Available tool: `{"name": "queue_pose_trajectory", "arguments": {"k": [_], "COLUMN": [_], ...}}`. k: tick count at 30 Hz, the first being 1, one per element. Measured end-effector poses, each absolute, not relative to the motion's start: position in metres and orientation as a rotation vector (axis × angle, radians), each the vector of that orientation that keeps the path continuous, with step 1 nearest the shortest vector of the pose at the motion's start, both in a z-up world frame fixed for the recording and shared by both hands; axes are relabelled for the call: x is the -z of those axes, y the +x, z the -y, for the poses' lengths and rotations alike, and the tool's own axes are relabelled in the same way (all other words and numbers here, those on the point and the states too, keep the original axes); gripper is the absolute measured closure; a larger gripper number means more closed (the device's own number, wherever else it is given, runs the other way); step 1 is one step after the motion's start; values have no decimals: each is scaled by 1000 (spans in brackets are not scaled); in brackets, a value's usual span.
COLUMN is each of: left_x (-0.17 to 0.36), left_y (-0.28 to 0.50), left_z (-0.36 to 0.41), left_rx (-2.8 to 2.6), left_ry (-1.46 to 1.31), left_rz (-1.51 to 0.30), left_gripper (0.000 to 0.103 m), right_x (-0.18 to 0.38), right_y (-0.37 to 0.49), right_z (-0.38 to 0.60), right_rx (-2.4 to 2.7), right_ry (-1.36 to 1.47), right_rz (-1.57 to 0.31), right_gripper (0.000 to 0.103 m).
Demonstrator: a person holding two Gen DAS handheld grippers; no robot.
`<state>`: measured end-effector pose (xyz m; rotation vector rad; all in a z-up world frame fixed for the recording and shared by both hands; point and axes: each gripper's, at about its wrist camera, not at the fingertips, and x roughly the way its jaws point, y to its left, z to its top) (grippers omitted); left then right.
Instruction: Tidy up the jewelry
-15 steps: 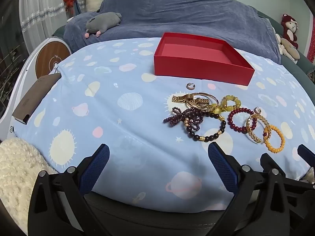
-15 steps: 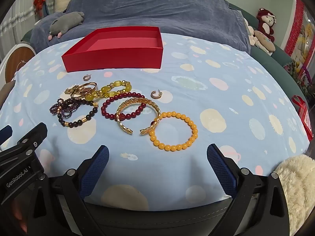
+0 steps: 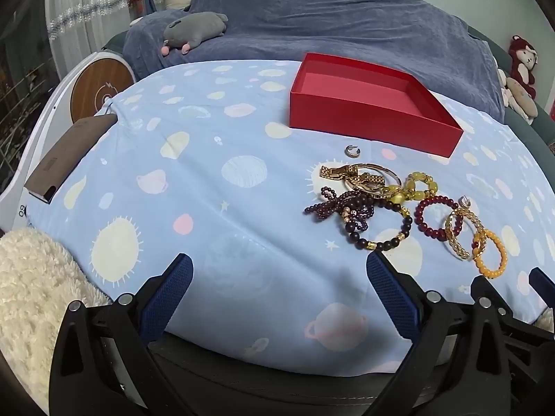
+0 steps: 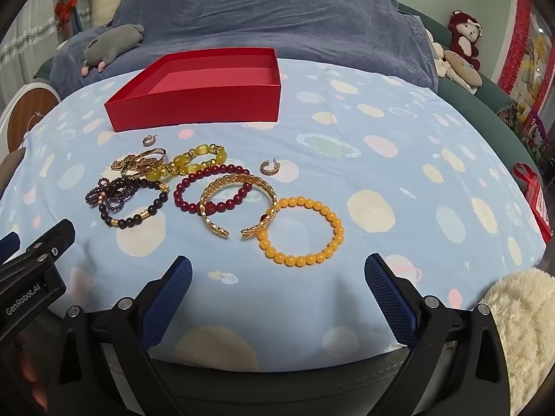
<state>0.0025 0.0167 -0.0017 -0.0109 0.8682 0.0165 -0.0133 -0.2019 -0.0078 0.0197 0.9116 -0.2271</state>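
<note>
Jaws wide apart, empty, both grippers: left gripper [image 3: 279,294], right gripper [image 4: 277,294] angled down toward bracelets [image 4: 215,190].

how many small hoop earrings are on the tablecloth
2. One silver hoop earring lies just in front of the red box, left of the pile; the other lies right of the dark red bead bracelet. More may hide in the tangle.

Blue patterned tablecloth [image 4: 399,187] under red box [image 4: 194,107], clustered bracelets [image 4: 222,190], earrings [image 4: 270,168].
</note>
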Motion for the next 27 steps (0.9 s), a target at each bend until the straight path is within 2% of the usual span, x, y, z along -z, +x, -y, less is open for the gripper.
{"name": "queue_pose_trajectory", "arguments": {"k": [27], "left_x": [1], "left_y": [4], "left_z": [-12], "left_rx": [-12], "left_ry": [30], "left_rz": [-868], "left_gripper": [7], "right_x": [-1], "right_y": [-17], "right_z": [201], "right_rx": [187], "right_ry": [48], "right_rz": [-864], "right_gripper": [7]}}
